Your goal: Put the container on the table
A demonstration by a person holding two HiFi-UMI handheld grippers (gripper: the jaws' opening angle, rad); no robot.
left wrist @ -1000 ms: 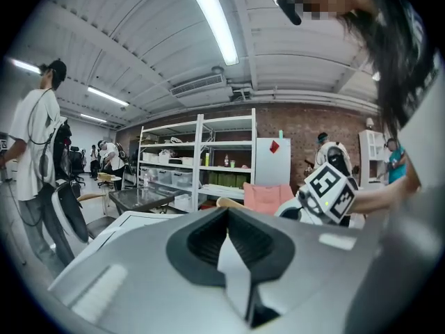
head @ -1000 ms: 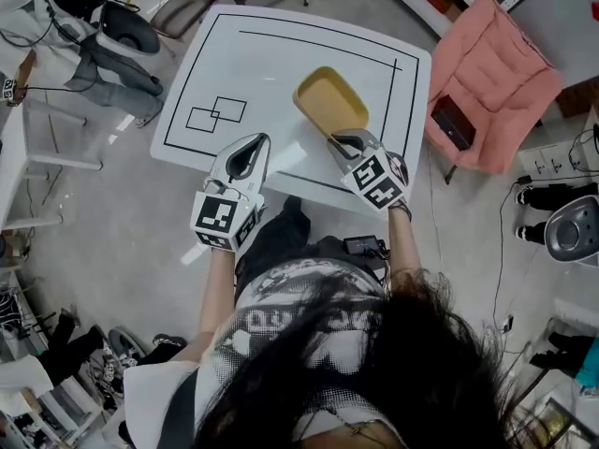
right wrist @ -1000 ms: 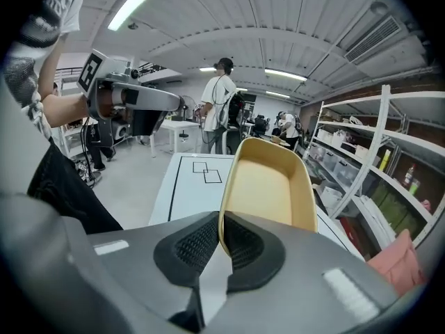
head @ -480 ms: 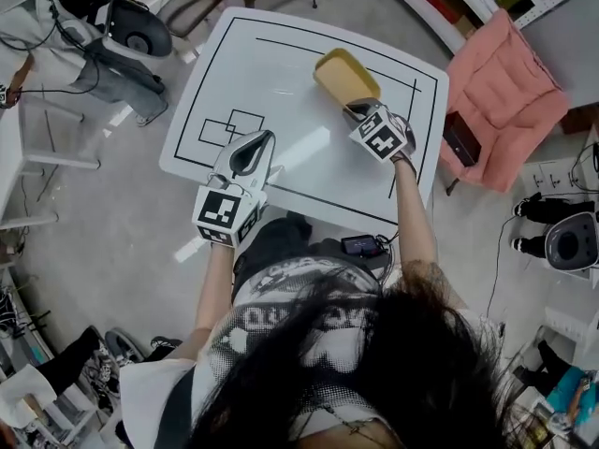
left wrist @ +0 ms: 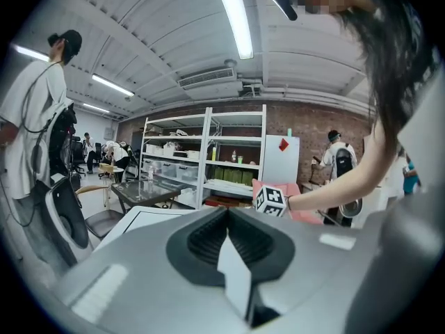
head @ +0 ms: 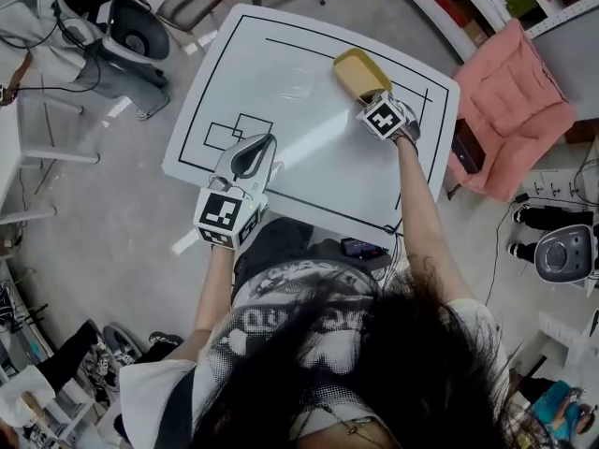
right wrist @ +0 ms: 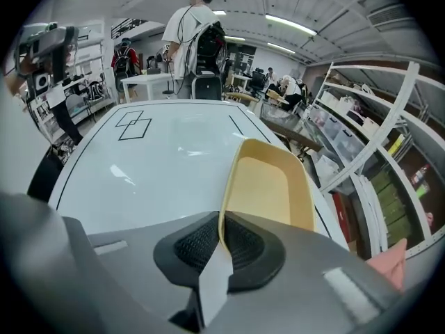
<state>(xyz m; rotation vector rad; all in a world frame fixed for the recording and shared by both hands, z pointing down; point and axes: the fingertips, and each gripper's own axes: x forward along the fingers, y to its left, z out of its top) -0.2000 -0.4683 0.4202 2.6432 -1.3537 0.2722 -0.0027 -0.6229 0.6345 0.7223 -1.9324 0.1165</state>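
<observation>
The container (head: 358, 70) is a yellow, shallow, rounded tray, and it lies directly in front of the right tongs (head: 368, 98), over the far right part of the white bench (head: 281, 82). In the right gripper view the near rim of the container (right wrist: 268, 183) stands between the two dark ribbed pads, and the right tongs (right wrist: 221, 236) is clamped on this thin rim. The open side of the container faces up and it is empty inside. Its long side runs away from the tongs. It is very low over the bench (right wrist: 146, 165), but I cannot tell if its bottom touches the surface.

The bench has a black line that runs along its border, and this line passes just to the right of the right tongs. To the left of the right tongs, well apart, the left tongs (head: 251, 154) is over the near left part of the bench. Its jaws are together, with nothing between them, as the left gripper view shows (left wrist: 226, 236). This view looks upward to the ceiling lights and to shelves at a brick wall.

Just beyond the left tongs, a little to its left, two overlapping black squares (head: 234, 131) are drawn on the bench. To the right of the right tongs, off the bench, a pink armchair (head: 515, 92) stands on the floor. White shelving (right wrist: 375, 138) is also at the right of the right tongs, and a person in a white shirt (right wrist: 191, 33) stands beyond the far end of the bench.
</observation>
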